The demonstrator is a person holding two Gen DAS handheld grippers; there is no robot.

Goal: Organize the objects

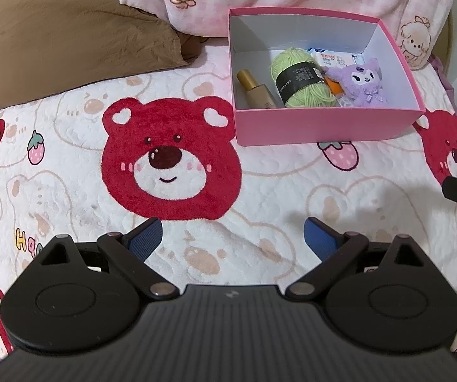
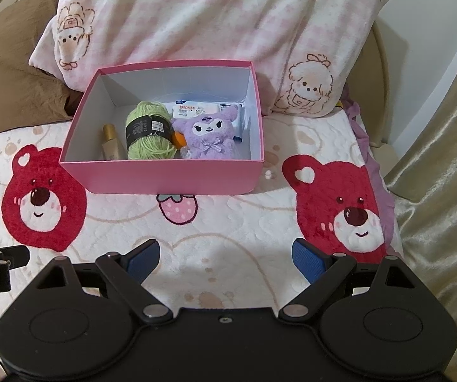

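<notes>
A pink box stands on the bed. Inside lie a gold bottle, a green yarn ball, a purple plush toy, a white wipes pack and a small orange item. My left gripper is open and empty, held over the blanket in front of the box. My right gripper is open and empty, also short of the box.
The bed has a white blanket with red bear faces. A brown pillow lies at the back left, a pink pillow behind the box. A gold curtain hangs at the right.
</notes>
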